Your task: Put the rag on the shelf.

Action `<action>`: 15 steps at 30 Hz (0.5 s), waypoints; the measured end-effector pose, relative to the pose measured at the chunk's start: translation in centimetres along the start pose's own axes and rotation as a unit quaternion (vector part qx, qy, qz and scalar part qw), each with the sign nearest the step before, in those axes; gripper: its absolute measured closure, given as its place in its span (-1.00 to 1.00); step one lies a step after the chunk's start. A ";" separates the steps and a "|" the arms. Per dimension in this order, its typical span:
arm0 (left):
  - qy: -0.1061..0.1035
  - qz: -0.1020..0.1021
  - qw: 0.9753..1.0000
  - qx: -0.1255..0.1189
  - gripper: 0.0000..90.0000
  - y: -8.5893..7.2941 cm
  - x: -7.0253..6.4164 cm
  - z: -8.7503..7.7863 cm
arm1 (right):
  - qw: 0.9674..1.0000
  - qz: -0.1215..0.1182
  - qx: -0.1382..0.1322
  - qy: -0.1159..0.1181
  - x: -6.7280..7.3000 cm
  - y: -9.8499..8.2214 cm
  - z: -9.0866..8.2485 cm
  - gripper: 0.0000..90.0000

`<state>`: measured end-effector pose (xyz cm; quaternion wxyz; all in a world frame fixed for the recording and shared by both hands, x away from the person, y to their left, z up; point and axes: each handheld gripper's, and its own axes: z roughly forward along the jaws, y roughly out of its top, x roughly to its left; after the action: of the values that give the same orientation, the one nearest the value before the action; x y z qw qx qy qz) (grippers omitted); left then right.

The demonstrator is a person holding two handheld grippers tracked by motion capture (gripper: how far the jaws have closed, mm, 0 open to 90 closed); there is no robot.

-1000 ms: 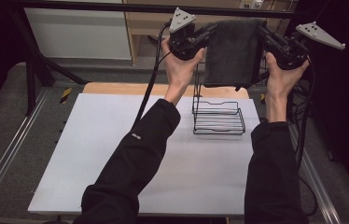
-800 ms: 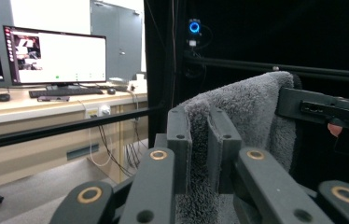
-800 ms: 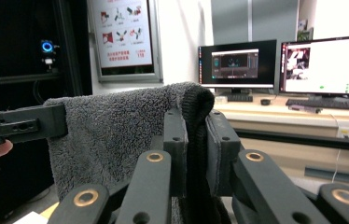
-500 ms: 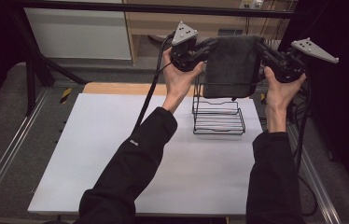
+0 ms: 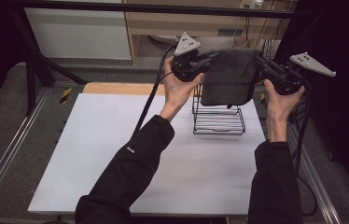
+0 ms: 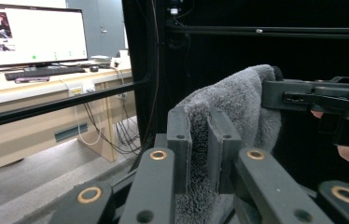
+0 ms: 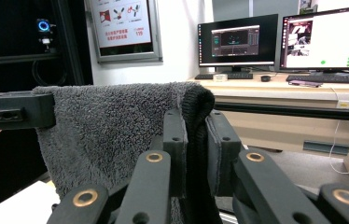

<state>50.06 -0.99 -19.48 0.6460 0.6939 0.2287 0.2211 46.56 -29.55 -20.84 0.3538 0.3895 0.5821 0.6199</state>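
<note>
A dark grey folded towel (image 5: 229,75) hangs stretched between my two grippers, above a black wire rack (image 5: 218,117) on the white table. My left gripper (image 5: 213,57) is shut on the towel's left top corner, and my right gripper (image 5: 258,58) is shut on its right top corner. In the left gripper view the towel (image 6: 238,105) is pinched between the jaws of the left gripper (image 6: 198,140), with the other gripper clamped on its far end. In the right gripper view the towel (image 7: 116,123) runs leftward from the right gripper (image 7: 196,137).
The white table top (image 5: 116,154) lies below, with the wire rack at its back right. A wooden strip (image 5: 116,88) edges the table's far side. Metal frame rails (image 5: 4,158) run along the left and right. Monitors (image 7: 238,42) stand on a desk beyond.
Both hands have come down with the towel held between them, so its lower edge now hangs closer to the wire rack. Both grips are unchanged.
</note>
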 end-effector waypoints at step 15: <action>-0.014 0.014 1.000 0.017 0.79 -1.0 -1.0 -1.0 | 1.000 -0.013 0.010 0.011 0.5 -1.1 -1.6 0.79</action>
<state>48.58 -0.75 -20.41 0.6344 0.7108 0.2132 0.2164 44.90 -29.77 -21.95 0.3516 0.3785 0.5973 0.6134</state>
